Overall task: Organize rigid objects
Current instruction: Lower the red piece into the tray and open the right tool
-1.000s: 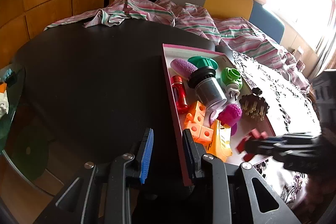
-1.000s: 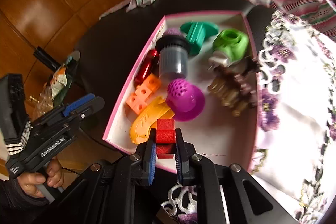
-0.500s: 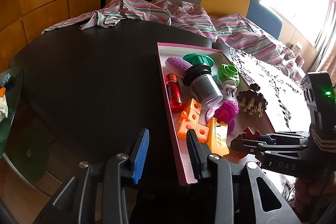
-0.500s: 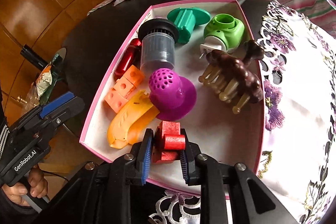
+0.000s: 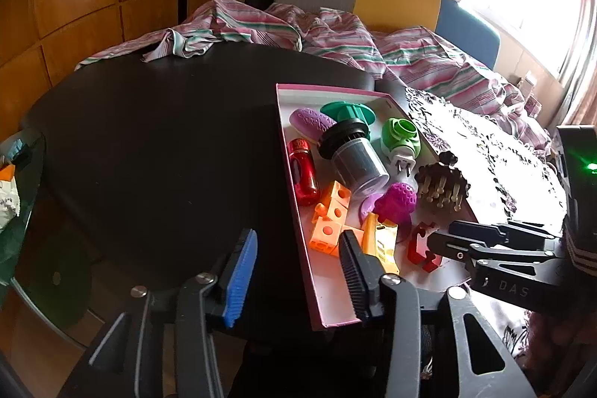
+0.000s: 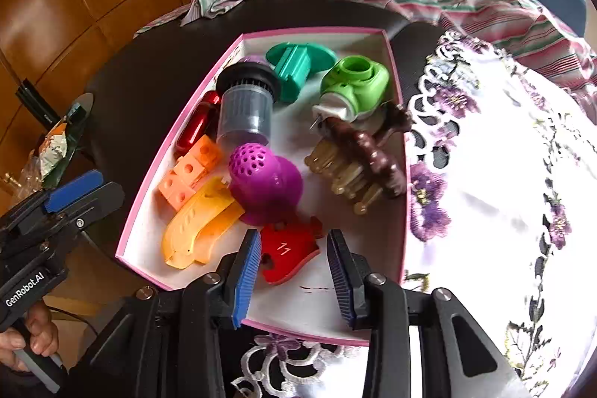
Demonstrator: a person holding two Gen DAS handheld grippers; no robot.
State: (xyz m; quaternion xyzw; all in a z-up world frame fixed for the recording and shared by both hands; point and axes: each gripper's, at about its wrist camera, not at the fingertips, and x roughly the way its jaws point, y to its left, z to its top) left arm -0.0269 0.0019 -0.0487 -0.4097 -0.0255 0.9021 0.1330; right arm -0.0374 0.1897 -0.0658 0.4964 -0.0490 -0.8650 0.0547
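Release of red piece (image 6: 289, 254) into box (image 6: 395, 92).
Right gripper (image 6: 293, 271) jaws are parted around the piece, lying at the box's 6 o'clock; lift straight out, clear of purple toy (image 6: 265, 185). Left gripper (image 5: 294, 271) idles, jaws parted and empty.

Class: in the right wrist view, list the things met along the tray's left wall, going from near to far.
Yellow-orange curved piece → orange cube blocks → red bottle → grey cylinder with black cap → teal spool.

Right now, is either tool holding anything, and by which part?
Nothing is held. The right tool is open, the red piece lying loose in the pink box. The left tool is open too.
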